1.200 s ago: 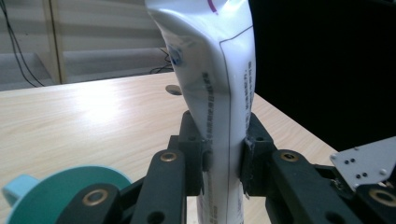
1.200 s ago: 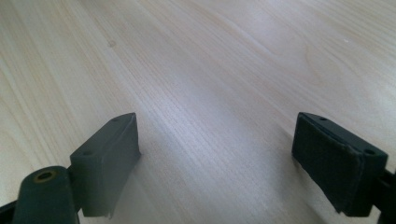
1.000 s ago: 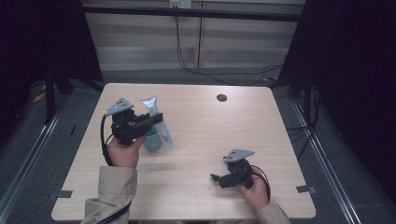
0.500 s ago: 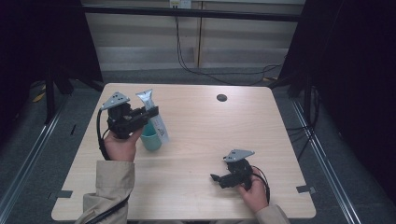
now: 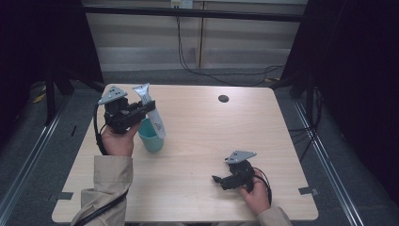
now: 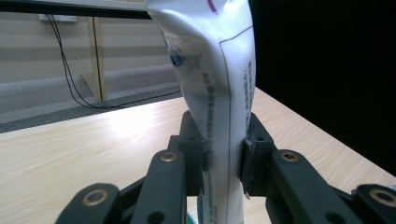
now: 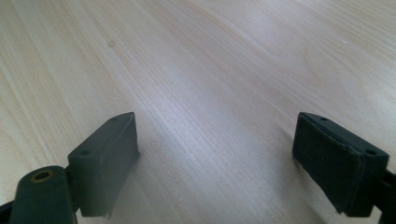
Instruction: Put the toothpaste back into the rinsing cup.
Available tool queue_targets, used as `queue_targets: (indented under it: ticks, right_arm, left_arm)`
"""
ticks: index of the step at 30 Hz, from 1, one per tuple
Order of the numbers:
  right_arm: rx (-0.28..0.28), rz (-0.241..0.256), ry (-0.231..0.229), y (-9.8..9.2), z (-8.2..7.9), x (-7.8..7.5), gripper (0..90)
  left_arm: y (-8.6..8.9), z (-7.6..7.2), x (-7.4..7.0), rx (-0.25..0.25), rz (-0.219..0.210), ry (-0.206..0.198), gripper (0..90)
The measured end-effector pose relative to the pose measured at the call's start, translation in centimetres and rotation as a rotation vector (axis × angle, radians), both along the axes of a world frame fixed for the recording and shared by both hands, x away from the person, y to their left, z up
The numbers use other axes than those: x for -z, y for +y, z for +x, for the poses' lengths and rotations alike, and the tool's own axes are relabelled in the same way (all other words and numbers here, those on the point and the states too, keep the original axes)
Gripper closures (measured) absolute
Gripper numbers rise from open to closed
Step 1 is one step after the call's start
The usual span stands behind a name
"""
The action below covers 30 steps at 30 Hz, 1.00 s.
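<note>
At the near edge of the worktop point(image 5: 197, 141), the right tool point(image 5: 217, 180) is lying low over the wood in the person's right hand point(image 5: 256, 193), well apart from everything else. Its jaws are standing wide apart with bare wood grain between them, and they are pointing toward the person's left. The right gripper view is showing the two black pads point(image 7: 105, 154) spread to either side just above the surface, holding nothing.

Farther in and to the left, the person's left hand point(image 5: 117, 141) is raising the left tool point(image 5: 149, 107) above the worktop. Its jaws are clamping a white squeeze tube point(image 5: 153, 115) across the middle of its body. The tube's long axis is running steeply up and down, tilted a little: the flat crimped end is pointing up and away toward the far left corner, while the lower end is pointing down into a teal cup point(image 5: 150, 136). The cup is standing upright on the worktop just beside the left hand, with the tube's lower part leaning across its rim; whether the tip is touching the inside of the cup cannot be told.

In the left gripper view the tube point(image 6: 219, 93) is rising straight up between the pads point(image 6: 191, 154), which are pressing on both of its flat sides, and small dark print is running lengthwise along its face.

Beyond the tube, near the far edge of the worktop, a small dark round hole point(image 5: 223, 98) is sitting in the wood.
</note>
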State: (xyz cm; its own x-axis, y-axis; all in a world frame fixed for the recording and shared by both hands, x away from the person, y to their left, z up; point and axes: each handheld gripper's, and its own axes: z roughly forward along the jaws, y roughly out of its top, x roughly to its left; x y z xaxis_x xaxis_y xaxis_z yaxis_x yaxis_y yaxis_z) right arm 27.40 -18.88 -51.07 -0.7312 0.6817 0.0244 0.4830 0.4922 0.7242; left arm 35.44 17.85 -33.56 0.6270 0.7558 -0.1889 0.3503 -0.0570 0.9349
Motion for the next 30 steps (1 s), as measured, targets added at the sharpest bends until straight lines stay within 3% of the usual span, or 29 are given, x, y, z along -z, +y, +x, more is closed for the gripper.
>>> queue_targets:
  ticks: [21,24,30]
  right_arm:
    - [0.0,0.001,-0.001,0.0,0.0,0.0,13.6]
    - [0.0,0.001,0.0,0.0,0.0,0.0,13.6]
    - [0.0,0.001,0.0,0.0,0.0,0.0,13.6]
  left_arm:
    - [0.8,1.8,0.0,-0.039,0.02,-0.012,74.6]
    - [0.7,2.1,0.2,-0.041,0.037,-0.009,74.6]
    - [0.9,2.5,0.4,-0.048,0.029,-0.008,74.5]
